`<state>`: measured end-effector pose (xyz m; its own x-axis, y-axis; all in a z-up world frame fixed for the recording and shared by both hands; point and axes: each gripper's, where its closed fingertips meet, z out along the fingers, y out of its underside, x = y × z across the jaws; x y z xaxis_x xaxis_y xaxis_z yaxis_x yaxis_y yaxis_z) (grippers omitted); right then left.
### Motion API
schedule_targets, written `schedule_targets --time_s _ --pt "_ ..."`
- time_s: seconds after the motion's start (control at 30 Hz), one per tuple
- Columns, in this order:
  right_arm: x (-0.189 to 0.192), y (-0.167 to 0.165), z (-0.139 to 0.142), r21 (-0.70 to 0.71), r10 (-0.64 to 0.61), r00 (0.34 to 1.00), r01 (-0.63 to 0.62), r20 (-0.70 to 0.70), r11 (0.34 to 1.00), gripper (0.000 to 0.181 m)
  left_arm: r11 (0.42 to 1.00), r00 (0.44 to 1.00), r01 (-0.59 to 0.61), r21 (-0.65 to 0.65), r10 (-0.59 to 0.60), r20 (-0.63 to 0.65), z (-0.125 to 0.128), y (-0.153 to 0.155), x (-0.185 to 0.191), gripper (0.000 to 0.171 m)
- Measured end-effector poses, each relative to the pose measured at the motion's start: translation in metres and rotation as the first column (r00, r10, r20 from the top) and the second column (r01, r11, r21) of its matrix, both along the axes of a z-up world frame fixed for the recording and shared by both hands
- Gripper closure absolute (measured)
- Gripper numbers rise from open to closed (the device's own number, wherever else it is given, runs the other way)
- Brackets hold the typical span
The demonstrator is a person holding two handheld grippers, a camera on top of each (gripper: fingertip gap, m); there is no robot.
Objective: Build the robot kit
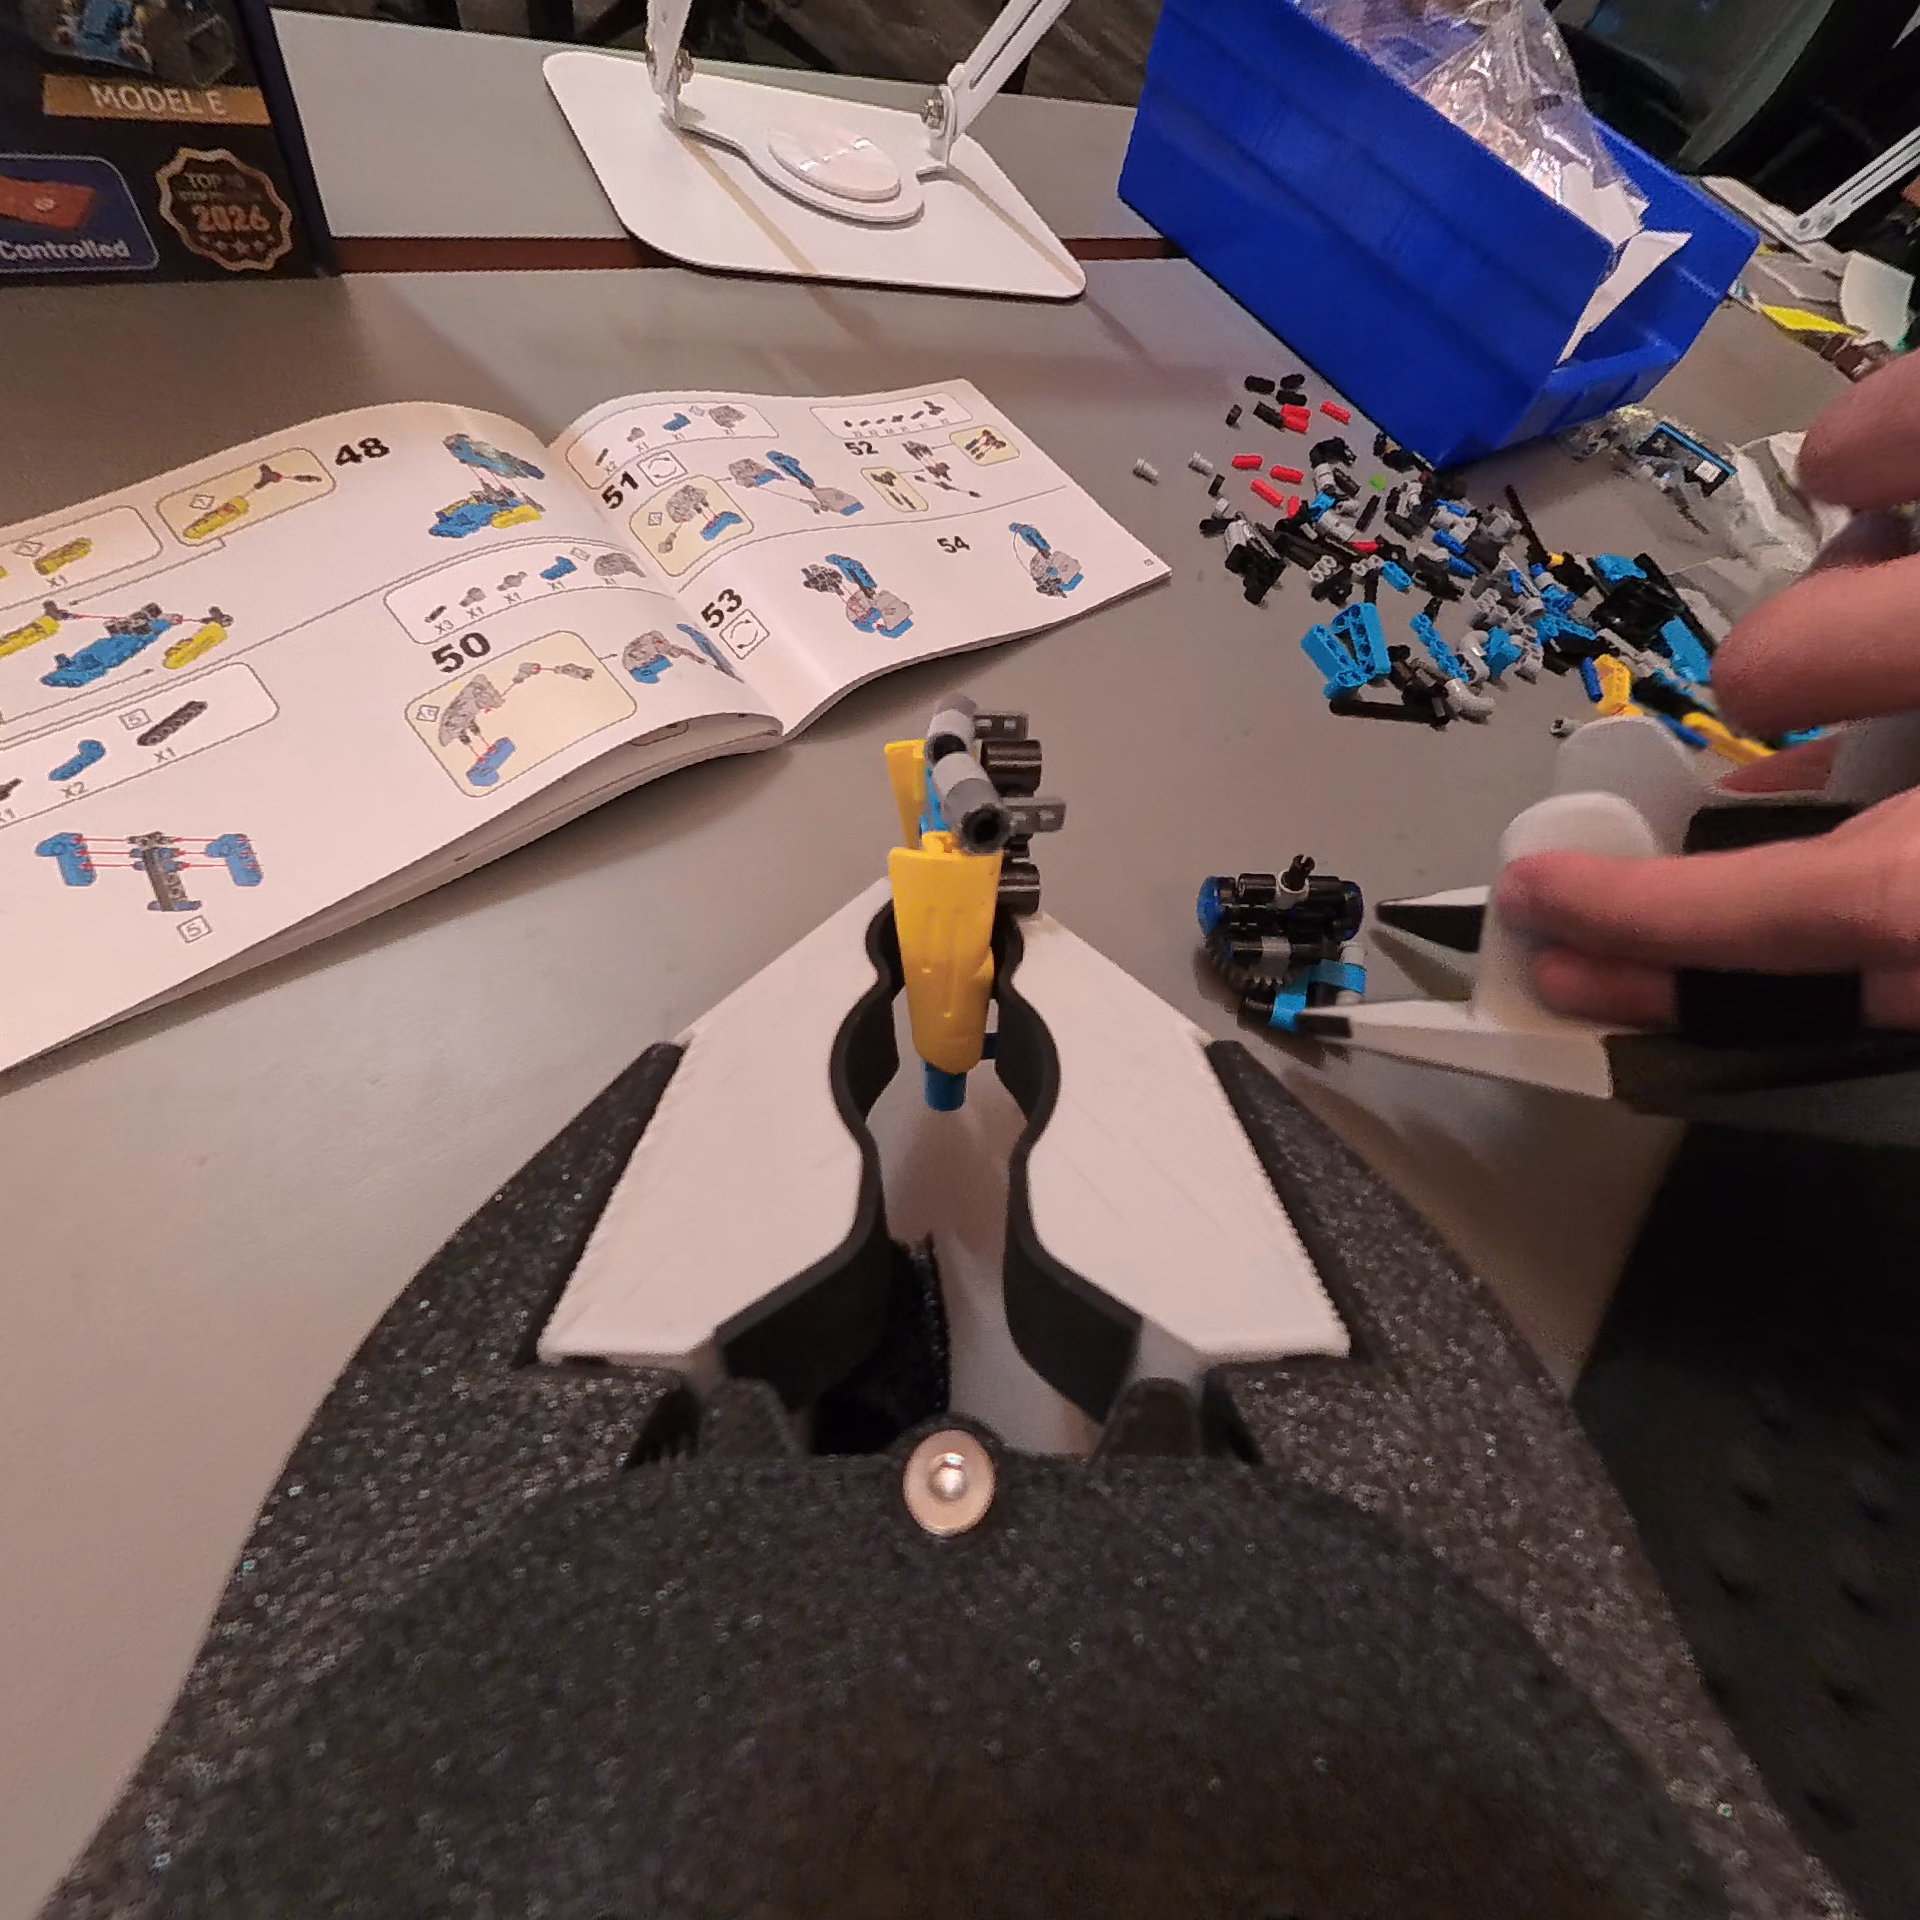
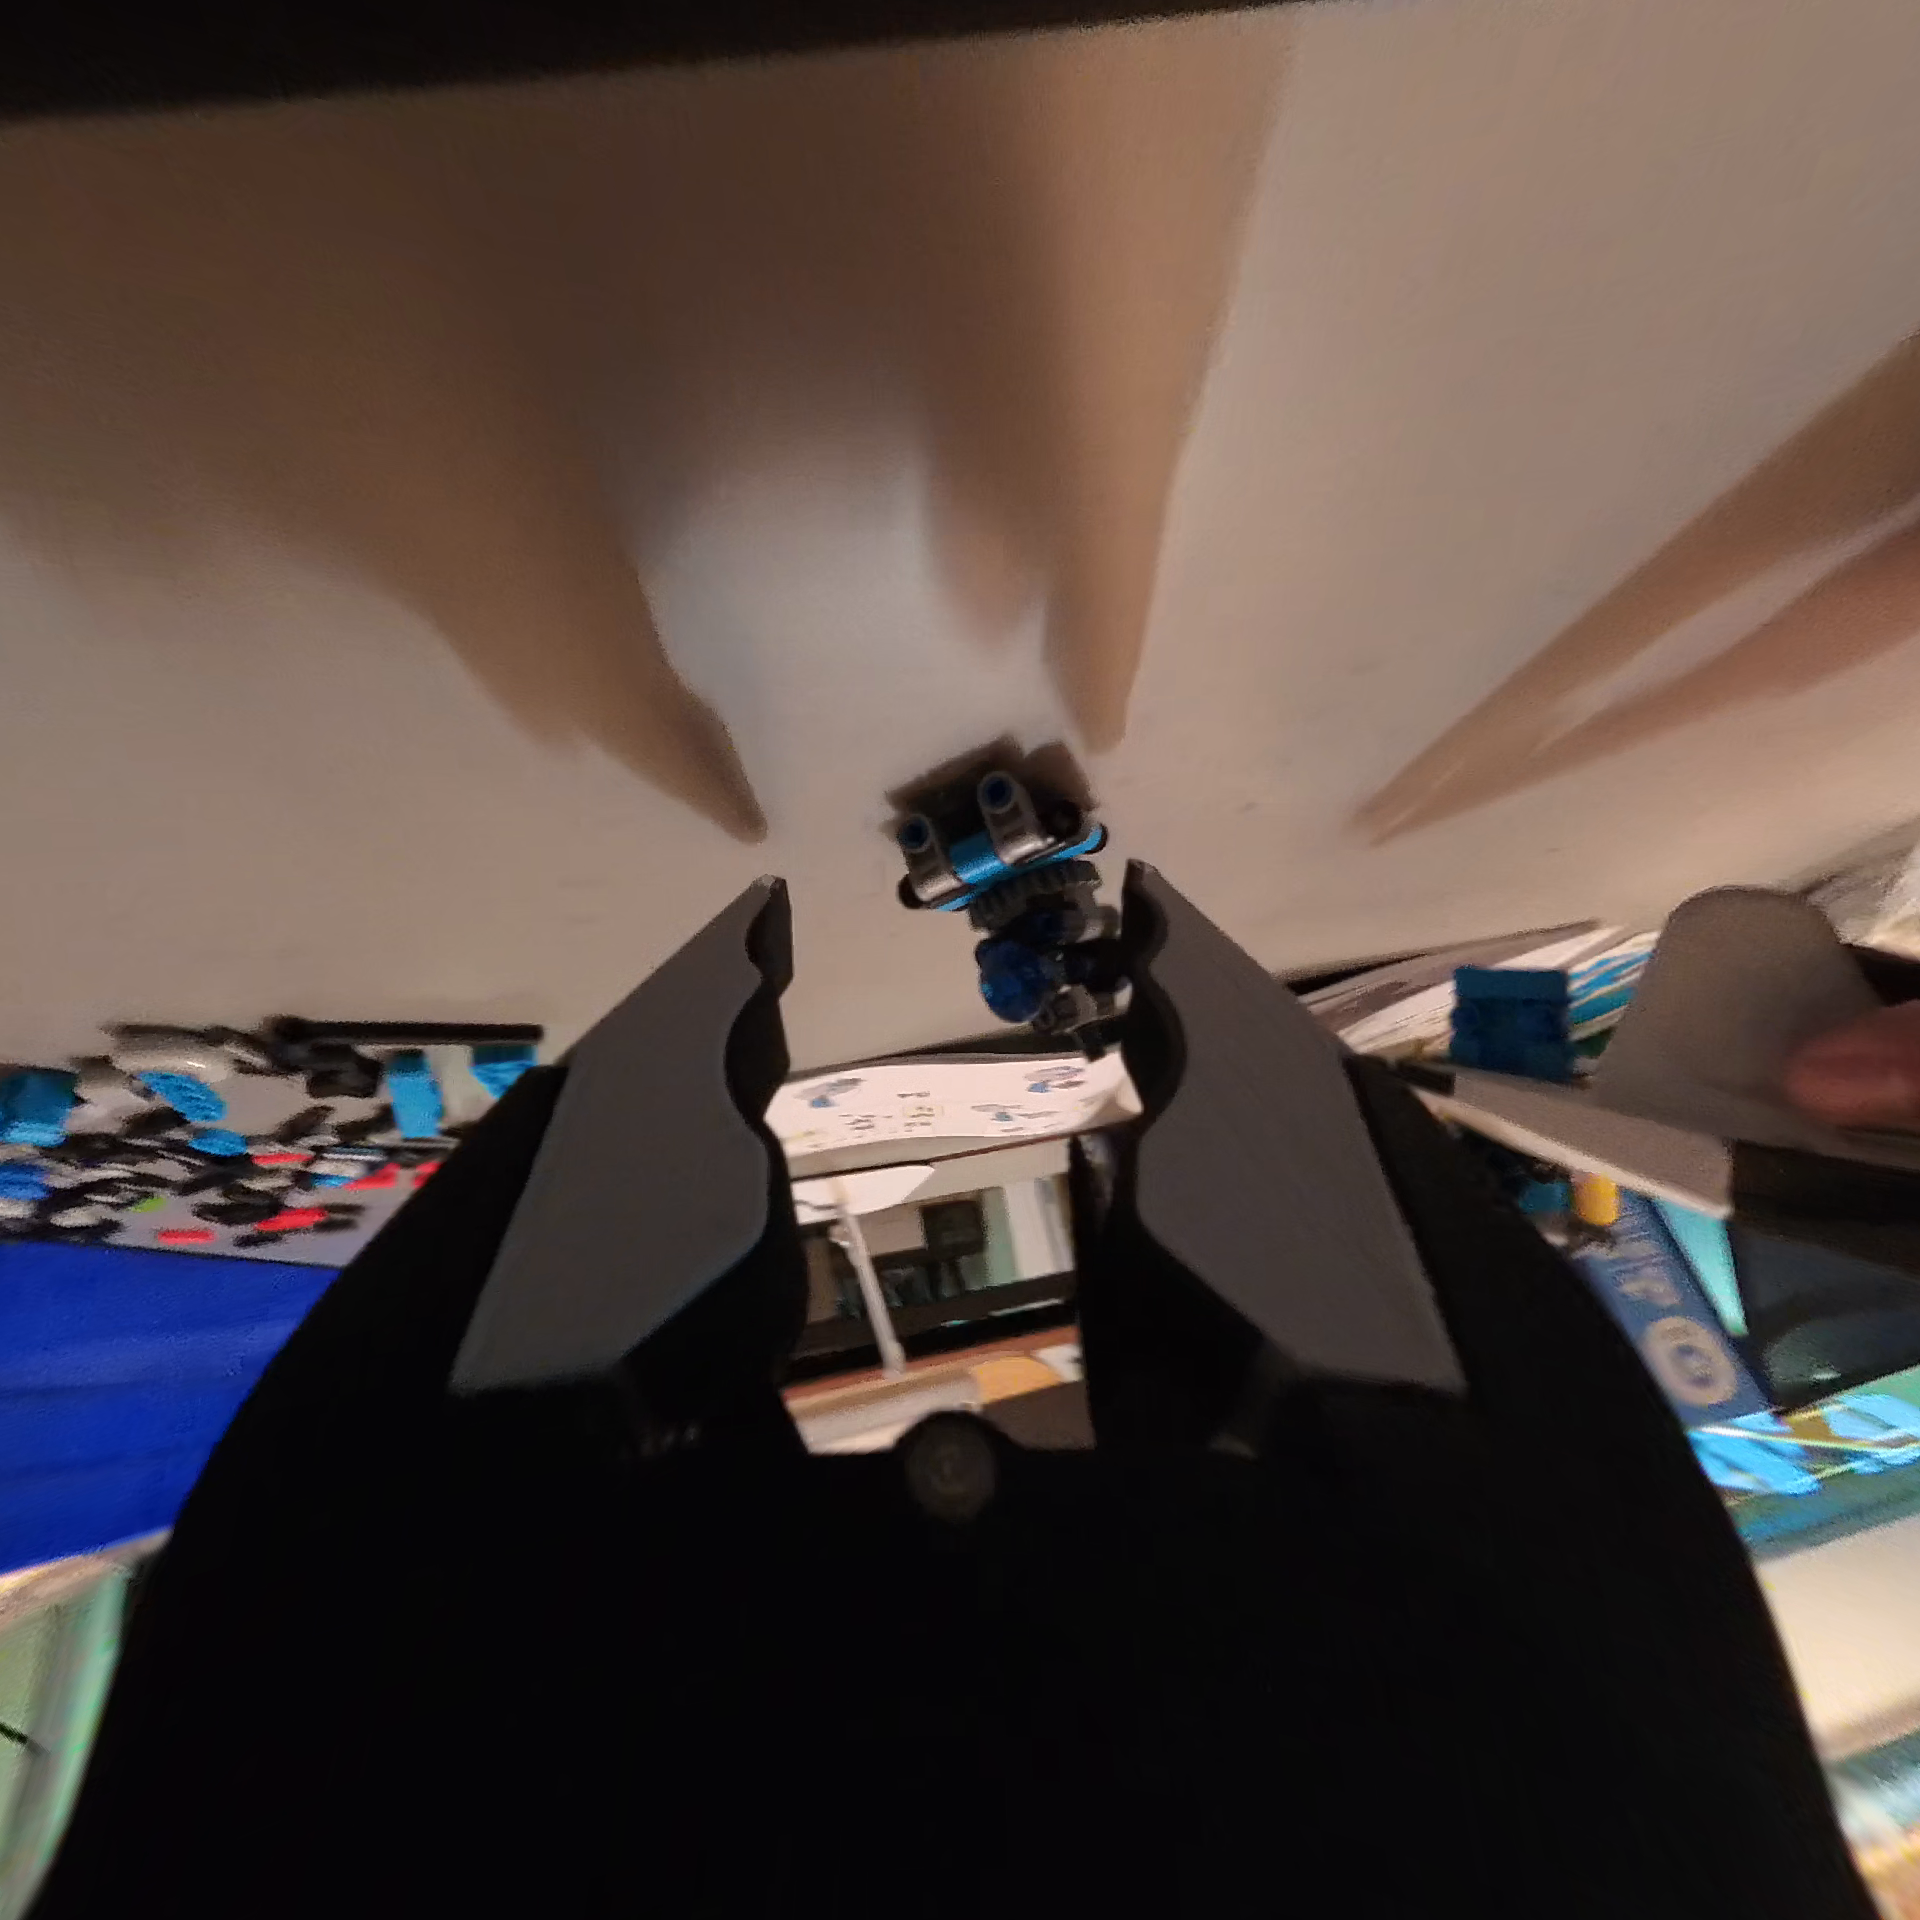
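My left gripper is shut on a yellow, blue, grey and black brick assembly and holds it upright above the grey table. My right gripper is open, and its view is turned upside down. A small black and blue brick assembly lies on the table between its fingertips, close to one finger. In the left wrist view the right gripper, held by a hand, has its tips at that small assembly, just right of my left gripper.
An open instruction booklet lies at the left. A pile of loose blue, black, grey and red pieces lies at the right, before a tipped blue bin. A white stand base and a dark box are at the back.
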<state>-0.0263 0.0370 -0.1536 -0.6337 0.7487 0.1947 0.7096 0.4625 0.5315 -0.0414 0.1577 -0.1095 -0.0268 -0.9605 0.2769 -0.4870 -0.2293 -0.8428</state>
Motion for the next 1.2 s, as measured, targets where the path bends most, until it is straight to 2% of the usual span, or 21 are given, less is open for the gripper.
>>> schedule_targets --time_s 0.07,0.13,0.2,0.27,0.3,0.37,0.43,0.5,0.53,0.57,0.6,0.63,0.67,0.73,0.77,0.83,0.9,0.93,1.03,1.13,1.2 --pt "0.001 0.004 -0.005 -0.017 0.03 0.998 -0.029 0.048 0.999 0.118 1.0 1.0 0.003 -0.017 -0.003 0.005 0.001 -0.001 0.0 0.16" --pt "0.007 0.005 -0.011 -0.05 -0.024 0.996 0.028 0.084 0.998 0.107 1.0 1.0 0.005 -0.021 -0.005 0.009 0.002 -0.001 -0.001 0.16" --pt "0.009 0.004 -0.013 -0.098 -0.053 0.993 0.063 0.101 0.993 0.11 1.0 1.0 0.009 -0.017 -0.009 0.01 0.002 -0.002 -0.001 0.16" --pt "0.01 0.003 -0.013 -0.124 -0.095 0.988 0.11 0.12 0.986 0.121 1.0 1.0 0.015 -0.018 -0.015 0.009 0.002 -0.003 -0.001 0.16" --pt "0.008 0.004 -0.012 -0.132 -0.096 0.989 0.11 0.112 0.985 0.139 1.0 1.0 0.017 -0.022 -0.017 0.009 0.002 -0.004 -0.001 0.16" --pt "-0.002 0.009 -0.009 -0.125 -0.137 0.99 0.138 0.021 0.982 0.14 0.999 1.0 0.018 -0.043 -0.017 0.018 0.004 -0.003 -0.002 0.16" --pt "-0.015 0.02 0.005 -0.102 -0.286 0.944 0.272 -0.167 0.957 0.14 0.997 1.0 0.018 -0.08 -0.016 0.02 0.004 -0.002 -0.002 0.16" --pt "-0.016 0.042 0.029 -0.071 -0.448 0.805 0.459 -0.388 0.886 0.14 0.993 1.0 0.013 -0.116 -0.009 0.029 0.005 0.0 -0.003 0.16" --pt "-0.019 0.052 0.043 -0.113 -0.524 0.662 0.559 -0.535 0.821 0.141 0.991 0.999 0.012 -0.135 -0.006 0.039 0.007 0.001 -0.003 0.16" --pt "-0.025 0.061 0.059 -0.207 -0.581 0.455 0.639 -0.675 0.741 0.141 0.988 0.999 0.014 -0.153 -0.007 0.051 0.01 0.001 -0.003 0.16" --pt "-0.032 0.069 0.075 -0.339 -0.602 0.215 0.66 -0.769 0.67 0.141 0.985 0.998 0.022 -0.172 -0.011 0.064 0.012 0.0 -0.003 0.16" --pt "-0.037 0.076 0.092 -0.456 -0.575 -0.021 0.633 -0.818 0.626 0.142 0.98 0.996 0.038 -0.193 -0.023 0.081 0.016 -0.003 -0.003 0.16" --pt "-0.039 0.082 0.109 -0.531 -0.51 -0.219 0.579 -0.832 0.618 0.142 0.974 0.994 0.059 -0.218 -0.038 0.1 0.019 -0.006 -0.003 0.16" --pt "-0.037 0.088 0.13 -0.616 -0.375 -0.51 0.469 -0.774 0.634 0.142 0.961 0.99 0.091 -0.262 -0.058 0.13 0.024 -0.012 -0.003 0.16" --pt "-0.036 0.088 0.134 -0.621 -0.309 -0.599 0.429 -0.739 0.655 0.143 0.956 0.988 0.097 -0.276 -0.059 0.144 0.027 -0.013 -0.003 0.16" --pt "-0.03 0.088 0.138 -0.617 -0.183 -0.727 0.39 -0.662 0.683 0.143 0.947 0.98 0.099 -0.307 -0.04 0.193 0.035 -0.012 -0.003 0.16" --pt "-0.024 0.088 0.149 -0.635 -0.088 -0.867 0.287 -0.491 0.717 0.143 0.947 0.968 0.103 -0.304 -0.025 0.25 0.047 -0.011 -0.004 0.16" --pt "-0.021 0.09 0.152 -0.646 -0.059 -0.905 0.253 -0.421 0.72 0.143 0.955 0.966 0.091 -0.282 -0.016 0.258 0.049 -0.011 -0.003 0.16" --pt "-0.022 0.096 0.169 -0.624 0.007 -0.926 0.26 -0.378 0.737 0.144 0.973 0.967 0.051 -0.225 0.008 0.253 0.05 -0.013 -0.001 0.16" --pt "-0.032 0.111 0.158 -0.634 0.04 -0.899 0.34 -0.437 0.694 0.144 0.974 0.971 0.007 -0.227 0.048 0.236 0.047 -0.011 0.001 0.16" --pt "-0.039 0.114 0.153 -0.65 0.007 -0.892 0.335 -0.452 0.683 0.144 0.969 0.974 -0.014 -0.247 0.069 0.216 0.043 -0.007 0.0 0.16"
